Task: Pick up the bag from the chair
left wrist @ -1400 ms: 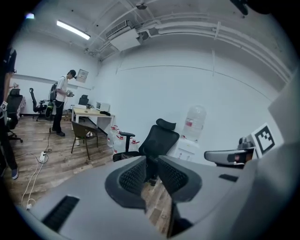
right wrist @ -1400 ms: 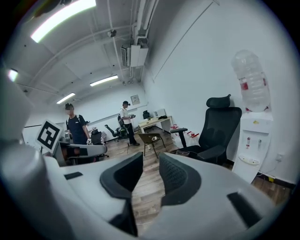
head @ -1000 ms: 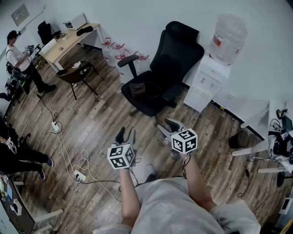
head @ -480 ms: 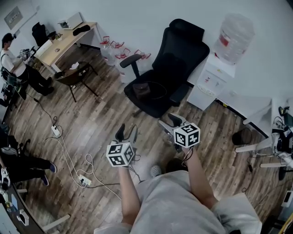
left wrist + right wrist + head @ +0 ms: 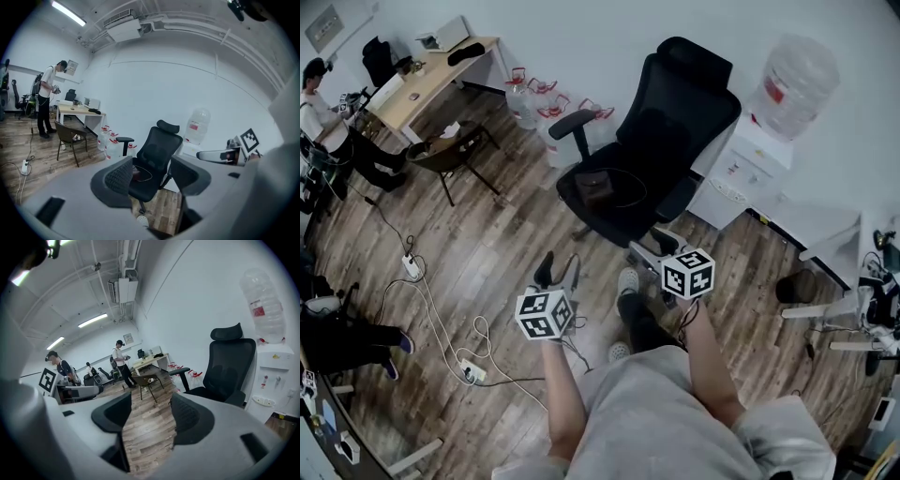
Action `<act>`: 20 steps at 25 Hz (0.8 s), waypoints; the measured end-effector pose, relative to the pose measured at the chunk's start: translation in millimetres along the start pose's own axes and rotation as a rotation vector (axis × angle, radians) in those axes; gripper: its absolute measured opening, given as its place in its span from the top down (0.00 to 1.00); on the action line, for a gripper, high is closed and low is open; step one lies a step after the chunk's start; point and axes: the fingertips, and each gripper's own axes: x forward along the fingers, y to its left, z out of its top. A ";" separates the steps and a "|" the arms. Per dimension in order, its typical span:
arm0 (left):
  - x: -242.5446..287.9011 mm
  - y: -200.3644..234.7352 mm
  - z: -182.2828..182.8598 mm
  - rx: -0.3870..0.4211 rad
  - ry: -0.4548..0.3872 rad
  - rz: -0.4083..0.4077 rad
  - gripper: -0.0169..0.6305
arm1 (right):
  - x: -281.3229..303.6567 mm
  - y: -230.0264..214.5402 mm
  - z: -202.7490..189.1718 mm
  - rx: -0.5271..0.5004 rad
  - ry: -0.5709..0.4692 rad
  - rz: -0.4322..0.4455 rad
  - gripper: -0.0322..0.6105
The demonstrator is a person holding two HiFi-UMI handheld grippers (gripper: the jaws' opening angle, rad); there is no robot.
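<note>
A small dark brown bag (image 5: 597, 187) with a thin cord lies on the seat of a black office chair (image 5: 661, 155). In the left gripper view the bag (image 5: 137, 172) shows between the jaws on the chair (image 5: 159, 154) seat, still some way off. My left gripper (image 5: 557, 271) is open and empty, held above the floor short of the chair. My right gripper (image 5: 652, 246) is open and empty too, close to the chair's near right side. The right gripper view has the chair (image 5: 227, 369) at its right and does not show the bag.
A water dispenser (image 5: 759, 141) stands right of the chair. Water jugs (image 5: 534, 98) line the wall behind it. A brown chair (image 5: 450, 155), a desk (image 5: 431, 80) and a person (image 5: 328, 112) are at the far left. Cables and a power strip (image 5: 469, 366) lie on the wood floor.
The view has closed in on the chair slightly. Both grippers stay open and have edged forward; a foot has stepped ahead between them.
</note>
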 end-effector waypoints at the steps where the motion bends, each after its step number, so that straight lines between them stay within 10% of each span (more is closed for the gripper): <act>1: 6.2 3.7 1.7 -0.001 0.003 0.005 0.59 | 7.3 -3.7 1.2 0.001 0.006 0.004 0.52; 20: 179.5 55.6 86.2 0.020 0.056 0.049 0.59 | 149.2 -117.1 103.7 0.082 -0.018 0.049 0.52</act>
